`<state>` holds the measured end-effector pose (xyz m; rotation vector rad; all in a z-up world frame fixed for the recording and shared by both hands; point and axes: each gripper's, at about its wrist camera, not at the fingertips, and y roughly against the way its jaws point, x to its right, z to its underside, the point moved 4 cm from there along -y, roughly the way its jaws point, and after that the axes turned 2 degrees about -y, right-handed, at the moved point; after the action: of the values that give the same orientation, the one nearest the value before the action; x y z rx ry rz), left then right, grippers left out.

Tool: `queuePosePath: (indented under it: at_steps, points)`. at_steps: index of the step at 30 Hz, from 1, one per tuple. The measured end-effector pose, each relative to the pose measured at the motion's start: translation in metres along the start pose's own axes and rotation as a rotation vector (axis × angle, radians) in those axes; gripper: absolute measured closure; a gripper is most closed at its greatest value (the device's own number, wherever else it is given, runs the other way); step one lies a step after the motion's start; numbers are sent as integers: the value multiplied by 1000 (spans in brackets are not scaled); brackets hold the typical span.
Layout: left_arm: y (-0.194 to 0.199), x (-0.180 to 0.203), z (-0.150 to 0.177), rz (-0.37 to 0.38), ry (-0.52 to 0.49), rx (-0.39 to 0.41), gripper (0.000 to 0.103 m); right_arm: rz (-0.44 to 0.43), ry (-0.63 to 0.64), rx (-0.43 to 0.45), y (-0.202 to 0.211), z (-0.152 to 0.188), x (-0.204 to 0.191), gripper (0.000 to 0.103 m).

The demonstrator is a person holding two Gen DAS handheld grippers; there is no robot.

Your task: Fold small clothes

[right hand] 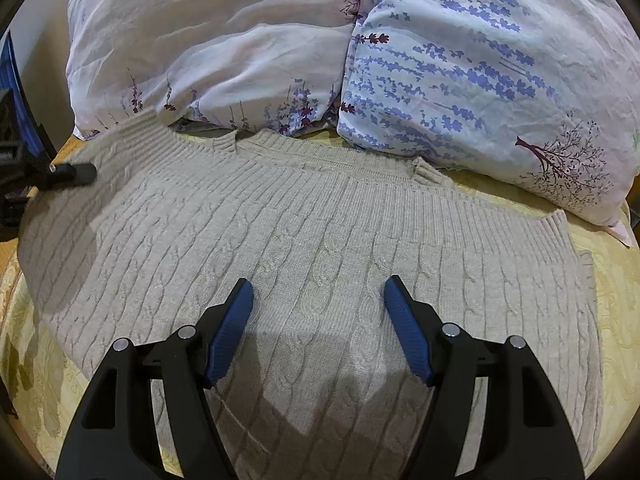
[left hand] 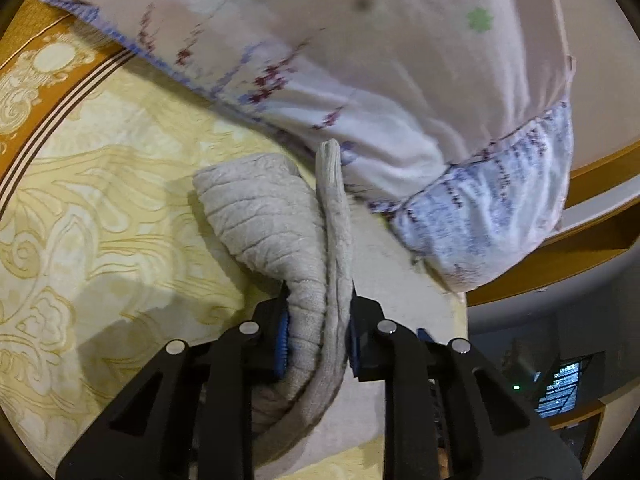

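Left gripper (left hand: 316, 344) pinches the sweater's (right hand: 320, 280) left edge, probably a sleeve; right gripper (right hand: 318, 320) hovers spread over its middle.

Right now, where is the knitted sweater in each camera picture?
Left wrist view: the sweater is bunched in the lower middle, pinched between the left gripper pads.
Right wrist view: the sweater lies spread flat across the middle, under the open right gripper.
Shared landmark: the flowery pillow with purple sprigs, top in both views.
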<state>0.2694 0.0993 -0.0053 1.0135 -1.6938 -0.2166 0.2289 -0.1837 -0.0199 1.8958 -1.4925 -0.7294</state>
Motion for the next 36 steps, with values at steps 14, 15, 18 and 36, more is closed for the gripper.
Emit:
queuePosePath:
  at_steps: [14,15,18,36]
  points:
    - [-18,106,9,173,-115,-26,83,-112,-70,7,33,7,29,31]
    - [-27,116,12,185,-123,-40,83,-110,-72,12,37,9,33,28]
    - [-54,139,24,211,-139,-80,83,-105,-82,21,48,16,49,27]
    - [-102,190,74,376,-292,-179,21,-534,-527,49,93,20,155,27]
